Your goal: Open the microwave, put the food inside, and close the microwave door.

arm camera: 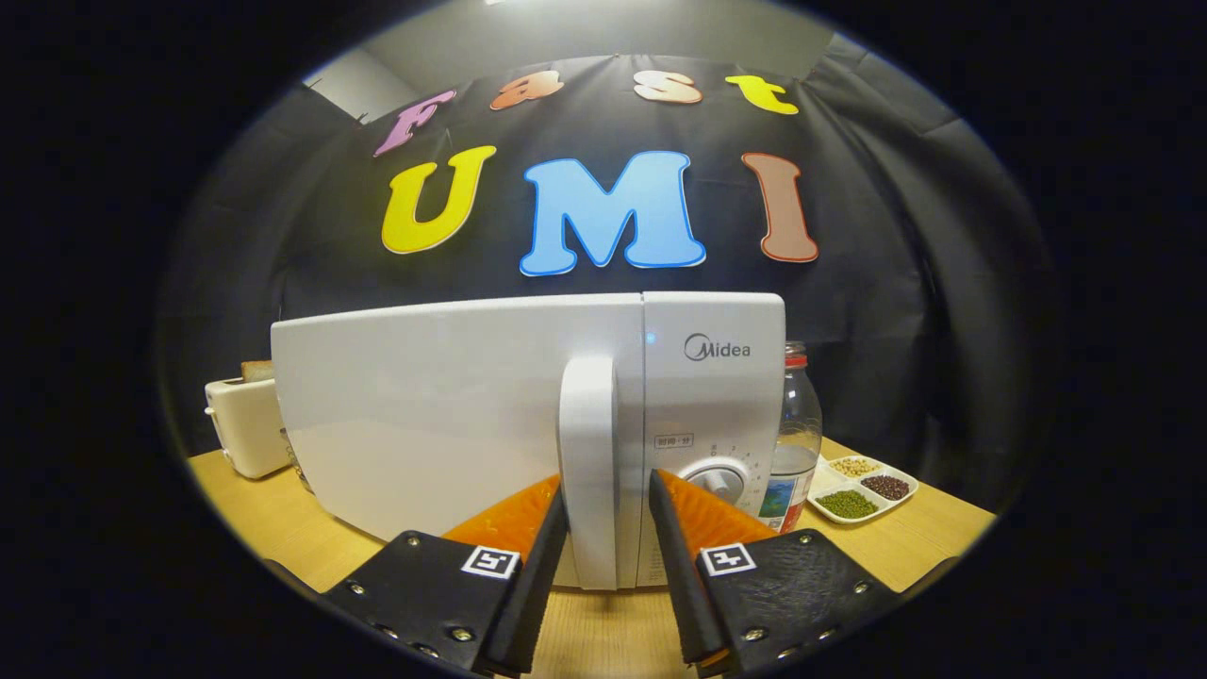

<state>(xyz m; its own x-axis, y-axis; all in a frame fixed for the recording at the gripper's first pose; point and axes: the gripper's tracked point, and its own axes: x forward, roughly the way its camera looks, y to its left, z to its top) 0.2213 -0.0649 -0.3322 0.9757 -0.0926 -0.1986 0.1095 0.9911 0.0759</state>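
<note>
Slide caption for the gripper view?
Open gripper straddles the closed microwave door's handle, fingers not yet pressing.

A white, boxy microwave oven [453, 424] stands upright on a light wooden tabletop [273, 523], its glossy white door shut flush with the front. The door takes up the oven's front from its 9 o'clock edge to the middle; the control panel [714, 405], with a round silver dial [719, 483], sits on the 3 o'clock side. A tall, white vertical door handle [587, 462] stands out from the door's 3 o'clock edge, its lower part between the gripper's spread fingers [528, 528], with a small gap visible at each side.
</note>
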